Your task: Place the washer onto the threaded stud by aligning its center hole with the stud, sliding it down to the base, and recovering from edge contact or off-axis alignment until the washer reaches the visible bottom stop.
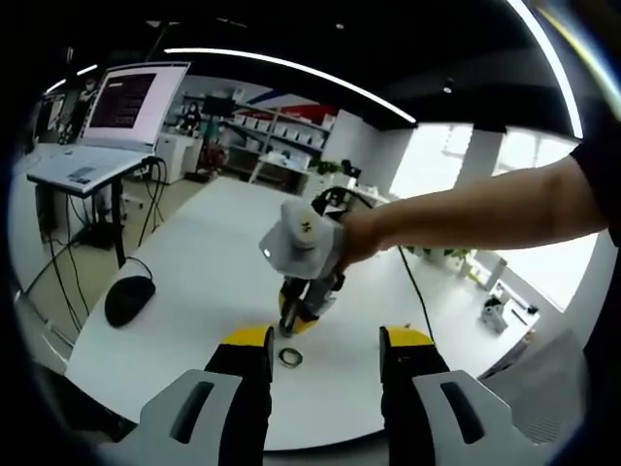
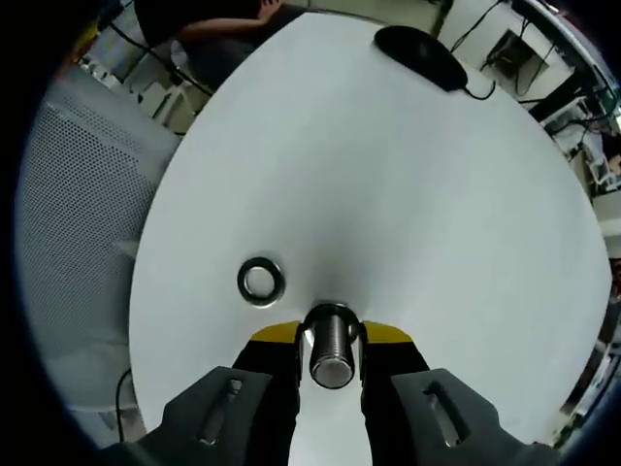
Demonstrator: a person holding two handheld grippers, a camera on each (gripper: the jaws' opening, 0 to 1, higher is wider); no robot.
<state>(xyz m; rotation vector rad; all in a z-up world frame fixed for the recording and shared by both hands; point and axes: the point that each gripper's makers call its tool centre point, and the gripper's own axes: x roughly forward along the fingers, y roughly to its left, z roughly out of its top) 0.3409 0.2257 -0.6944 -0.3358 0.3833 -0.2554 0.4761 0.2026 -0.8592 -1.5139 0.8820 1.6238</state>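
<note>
**Stud held, washer still loose on the table**

Here the right gripper (image 2: 330, 342) clamps the threaded stud (image 2: 331, 351) between its 2 jaws, end-on to the camera. The washer (image 2: 261, 281) lies flat on the white table (image 2: 388, 175), just beside the stud. The left gripper (image 1: 325, 354) hangs open and empty near the washer. Likely risks: a flat washer slipping from the jaws, or catching the stud's threads off-axis. A black mouse (image 2: 420, 50) sits well apart from the stud, blocking nothing.

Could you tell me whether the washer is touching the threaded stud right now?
Apart. In the right gripper view, bare table separates the washer from the threaded stud.
</note>
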